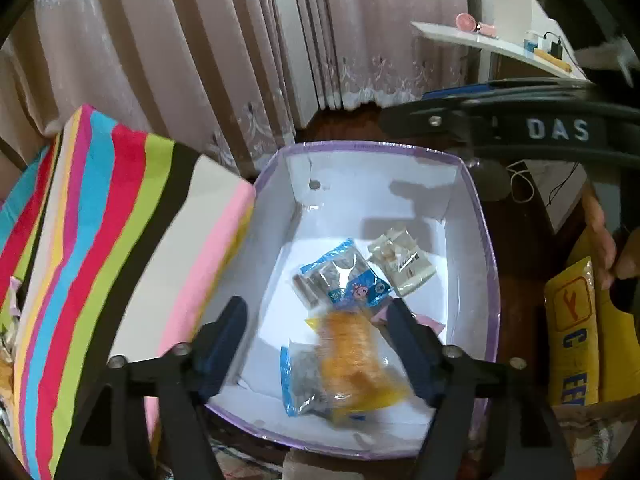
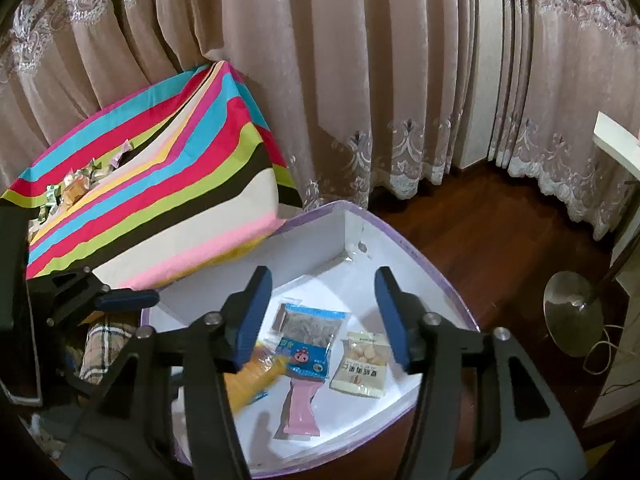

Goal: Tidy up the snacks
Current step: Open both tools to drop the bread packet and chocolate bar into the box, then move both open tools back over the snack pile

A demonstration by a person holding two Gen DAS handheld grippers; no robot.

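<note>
— What's under my left gripper (image 1: 318, 346)?

— The white box (image 1: 470, 216) with the lilac rim. My jaws stand apart above it, touching nothing.

— And inside?

— A blurred orange packet (image 1: 352, 356) lies between my fingers (image 1: 224, 344), over a blue-edged clear packet (image 1: 298, 380). Farther in sit a blue snack bag (image 1: 344, 276) and a cream packet (image 1: 402, 266), side by side.

— Around it?

— Striped cloth (image 1: 92, 216) on the left; the other gripper (image 1: 500, 128) crosses the upper right, above the box's far corner.

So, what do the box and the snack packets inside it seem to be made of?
The box: probably cardboard, matte white inside with a lilac rim; its walls are thin, flat and creased at the corners. The snack packets: thin glossy plastic film, partly clear, with glare and wrinkles.
</note>
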